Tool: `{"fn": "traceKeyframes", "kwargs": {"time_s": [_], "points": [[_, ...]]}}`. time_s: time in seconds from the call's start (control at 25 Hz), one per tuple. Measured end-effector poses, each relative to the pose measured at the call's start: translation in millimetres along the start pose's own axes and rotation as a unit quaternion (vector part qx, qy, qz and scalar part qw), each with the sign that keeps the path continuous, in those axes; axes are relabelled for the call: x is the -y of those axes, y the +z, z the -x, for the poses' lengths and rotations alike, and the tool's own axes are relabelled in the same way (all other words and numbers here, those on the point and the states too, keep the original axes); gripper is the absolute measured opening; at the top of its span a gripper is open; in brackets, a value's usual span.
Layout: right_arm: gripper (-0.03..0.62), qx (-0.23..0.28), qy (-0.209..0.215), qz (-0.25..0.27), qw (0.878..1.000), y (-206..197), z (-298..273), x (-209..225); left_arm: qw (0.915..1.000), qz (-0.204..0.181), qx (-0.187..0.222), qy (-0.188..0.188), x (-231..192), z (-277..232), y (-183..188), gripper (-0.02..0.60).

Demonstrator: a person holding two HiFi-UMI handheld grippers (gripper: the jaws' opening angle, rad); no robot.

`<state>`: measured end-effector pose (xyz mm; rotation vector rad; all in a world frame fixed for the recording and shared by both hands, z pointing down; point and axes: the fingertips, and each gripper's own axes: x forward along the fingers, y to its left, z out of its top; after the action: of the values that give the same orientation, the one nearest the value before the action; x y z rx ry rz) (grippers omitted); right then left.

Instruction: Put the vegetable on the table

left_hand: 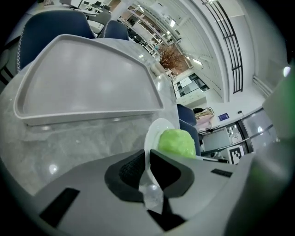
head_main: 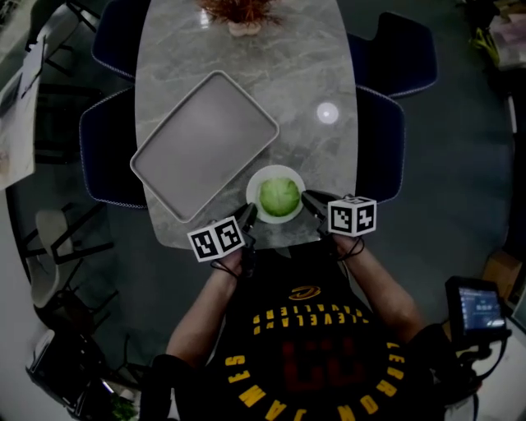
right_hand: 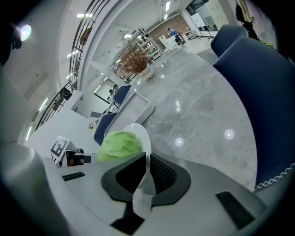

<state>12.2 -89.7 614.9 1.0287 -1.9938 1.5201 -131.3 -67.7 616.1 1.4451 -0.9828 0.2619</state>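
Note:
A green round cabbage [head_main: 279, 196] lies on a small white plate [head_main: 256, 185] at the near edge of the grey marble table [head_main: 312, 74]. My left gripper [head_main: 249, 216] is shut on the plate's left rim, and my right gripper [head_main: 311, 201] is shut on its right rim. In the left gripper view the thin plate rim [left_hand: 154, 131] runs between the dark pads [left_hand: 126, 173], with the cabbage [left_hand: 176, 143] just beyond. The right gripper view shows the same: the rim [right_hand: 140, 131] is pinched and the cabbage [right_hand: 119, 144] sits to its left.
A large empty grey tray [head_main: 205, 140] lies on the table just left of the plate, almost touching it. A dried plant [head_main: 238, 12] stands at the far end. Dark blue chairs [head_main: 382, 140] flank both long sides. A screen device [head_main: 477, 308] sits at the lower right.

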Motion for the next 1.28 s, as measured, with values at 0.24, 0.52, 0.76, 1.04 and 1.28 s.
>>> {"fn": "traceKeyframes", "kwargs": {"time_s": [0.24, 0.52, 0.76, 1.04, 1.28], "points": [[0.038, 0.007, -0.026, -0.025, 0.999, -20.2, 18.7, 44.1, 0.9991, -0.033, -0.027, -0.002, 15.8, -35.6, -23.8, 0.037], [0.038, 0.011, -0.041, -0.016, 0.999, -28.4, 17.8, 72.4, 0.9960, -0.074, -0.050, -0.003, 15.7, -59.8, -38.8, 0.037], [0.038, 0.008, -0.040, -0.012, 0.999, -31.2, 10.0, 73.5, 0.9940, -0.086, -0.067, 0.008, 4.3, -68.1, -36.0, 0.037], [0.040, 0.008, -0.039, -0.011, 0.999, -35.4, 6.2, 77.0, 0.9956, -0.069, -0.063, 0.004, 1.6, -70.6, -36.2, 0.037], [0.040, 0.029, -0.030, -0.006, 0.999, -34.6, 5.4, 79.4, 0.9966, -0.061, -0.055, -0.002, 1.1, -72.5, -34.8, 0.037]]}}
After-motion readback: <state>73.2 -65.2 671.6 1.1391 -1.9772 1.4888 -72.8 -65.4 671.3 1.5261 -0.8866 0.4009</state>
